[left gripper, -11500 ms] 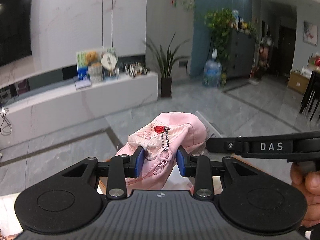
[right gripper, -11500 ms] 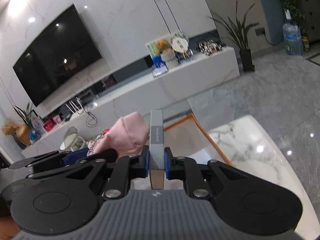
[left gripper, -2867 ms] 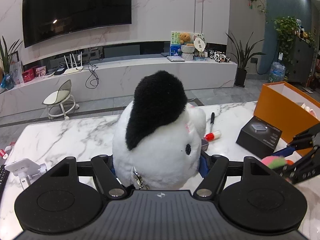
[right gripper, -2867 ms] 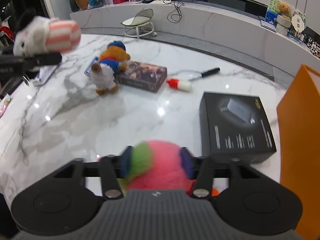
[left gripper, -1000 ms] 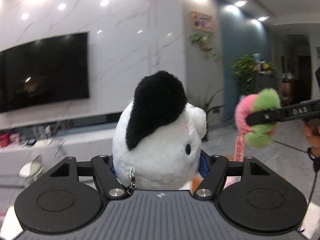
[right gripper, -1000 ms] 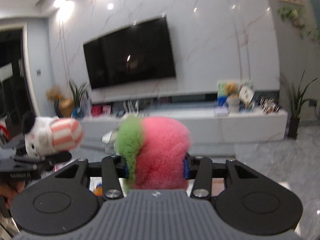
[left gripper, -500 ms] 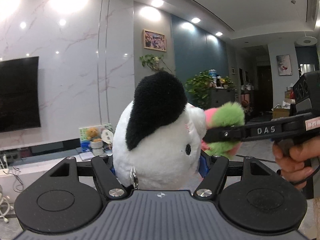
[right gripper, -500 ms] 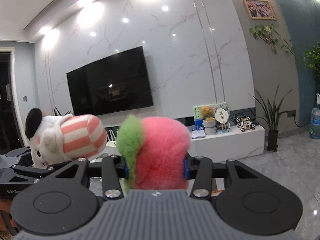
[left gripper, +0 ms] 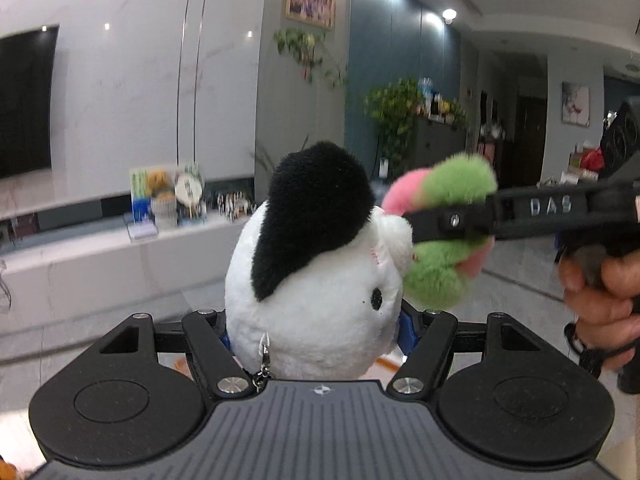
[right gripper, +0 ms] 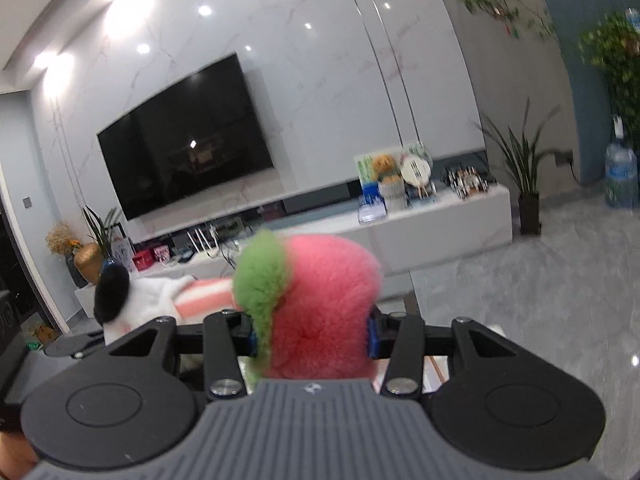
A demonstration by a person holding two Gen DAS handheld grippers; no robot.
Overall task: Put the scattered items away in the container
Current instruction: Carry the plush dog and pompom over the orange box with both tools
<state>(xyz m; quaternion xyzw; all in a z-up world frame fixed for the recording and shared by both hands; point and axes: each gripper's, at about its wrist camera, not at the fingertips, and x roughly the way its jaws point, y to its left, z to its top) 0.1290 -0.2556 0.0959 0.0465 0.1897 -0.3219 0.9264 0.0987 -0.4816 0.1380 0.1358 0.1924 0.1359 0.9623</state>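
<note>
Both tools are up in the air and loaded. The left tool is clamped on a round white plush toy with a big black patch on top and a small metal clasp hanging at its base; its blue pads press into the fur on either side. The right tool grips a fluffy pink and green pompom, squeezed between its pads. The two toys hang close together, the pompom just to the right of the white plush and nearly brushing it; whether they touch I cannot tell. A hand is wrapped round the right tool's grip. Behind them stands a long white TV cabinet with a dark television on the marble wall above and a potted plant at its end. A sliver of orange edge shows beneath the left tool, too hidden to identify.
</note>
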